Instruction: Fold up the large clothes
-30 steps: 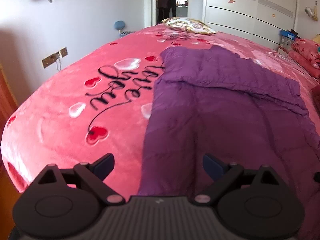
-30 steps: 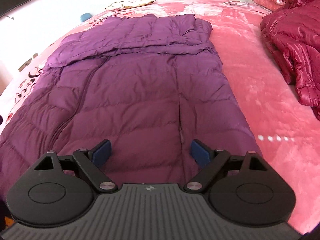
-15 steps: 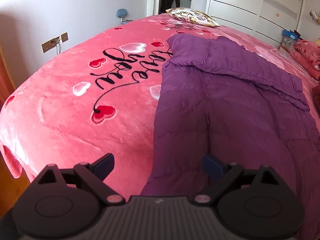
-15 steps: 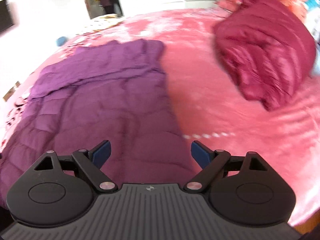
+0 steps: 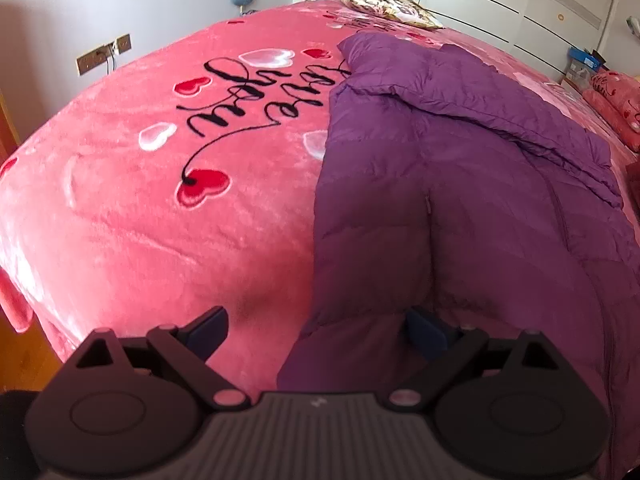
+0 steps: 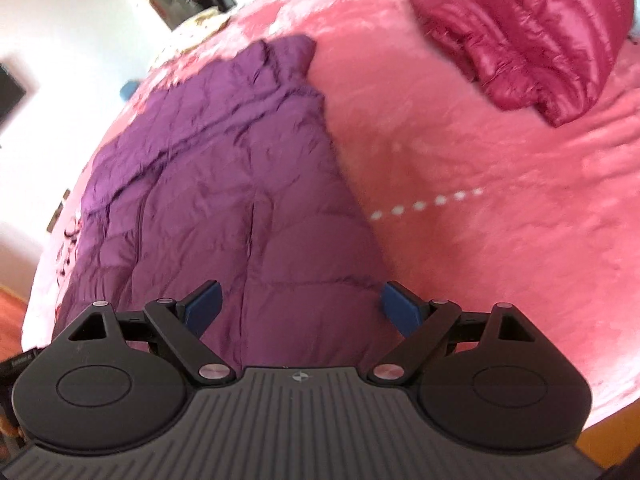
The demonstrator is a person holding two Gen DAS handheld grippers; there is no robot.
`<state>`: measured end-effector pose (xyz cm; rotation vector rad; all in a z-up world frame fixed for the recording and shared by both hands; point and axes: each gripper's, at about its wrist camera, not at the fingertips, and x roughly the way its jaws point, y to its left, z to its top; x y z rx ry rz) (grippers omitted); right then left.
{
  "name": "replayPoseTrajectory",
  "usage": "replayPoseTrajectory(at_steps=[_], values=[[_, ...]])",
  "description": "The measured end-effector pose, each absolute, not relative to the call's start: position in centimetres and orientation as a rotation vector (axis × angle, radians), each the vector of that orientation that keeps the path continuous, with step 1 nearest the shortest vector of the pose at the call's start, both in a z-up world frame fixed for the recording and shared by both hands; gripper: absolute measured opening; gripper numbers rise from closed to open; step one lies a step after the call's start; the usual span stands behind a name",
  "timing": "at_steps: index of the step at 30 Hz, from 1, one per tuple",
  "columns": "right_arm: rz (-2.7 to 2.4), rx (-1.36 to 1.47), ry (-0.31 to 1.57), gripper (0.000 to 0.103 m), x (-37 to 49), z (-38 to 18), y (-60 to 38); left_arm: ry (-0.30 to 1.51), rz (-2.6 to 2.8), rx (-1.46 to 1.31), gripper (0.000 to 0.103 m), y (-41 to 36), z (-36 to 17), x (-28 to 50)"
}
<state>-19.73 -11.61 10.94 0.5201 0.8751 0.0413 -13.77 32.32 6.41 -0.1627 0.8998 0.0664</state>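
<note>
Both tools lined up at the coat's hem

Our left tool [image 5: 316,334] and right tool [image 6: 298,306] gape wide, gripping nothing. The purple coat [image 5: 460,200] lies flat on the bed [image 5: 140,220], stretching lengthwise straight ahead; its near corners sit between each tool's fingers.

Pink blanket [image 5: 140,220]: black script "love you" [image 5: 256,100], seen upside down.

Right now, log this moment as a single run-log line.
purple coat flat on pink blanket | left tongs open at hem | right tongs open | red coat aside
</note>
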Motion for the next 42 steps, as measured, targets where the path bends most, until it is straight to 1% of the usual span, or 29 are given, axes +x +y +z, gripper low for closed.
replayPoseTrajectory(at_steps=[6, 16, 24, 35, 38, 41, 42], values=[[0.113, 0.543, 0.966, 0.103, -18.8, 10.1, -11.0, 0.928, 0.052, -0.207, 0.097, 33.0, 5.8, -13.5], [0.310, 0.553, 0.973, 0.103, -18.8, 10.4, -10.0, 0.998, 0.006, -0.308, 0.099, 33.8, 5.0, -13.5], [0.329, 0.562, 1.026, 0.103, -18.0, 10.2, -9.7, 1.100, -0.164, -0.500, 0.101, 34.9, 3.8, -13.8], [0.261, 0.496, 1.115, 0.103, -17.2, 9.1, -8.9, 1.127, -0.265, -0.444, 0.101, 33.1, 3.6, -13.9], [0.271, 0.444, 1.133, 0.103, -16.9, 9.1, -8.3, 1.125, -0.270, -0.436, 0.100, 33.0, 3.6, -13.7], [0.284, 0.419, 1.134, 0.103, -16.8, 9.0, -8.0, 1.119, -0.271, -0.426, 0.093, 33.0, 3.8, -13.9], [0.288, 0.420, 1.126, 0.103, -16.8, 9.1, -8.0, 1.115, -0.273, -0.422, 0.090, 32.9, 3.8, -13.9]])
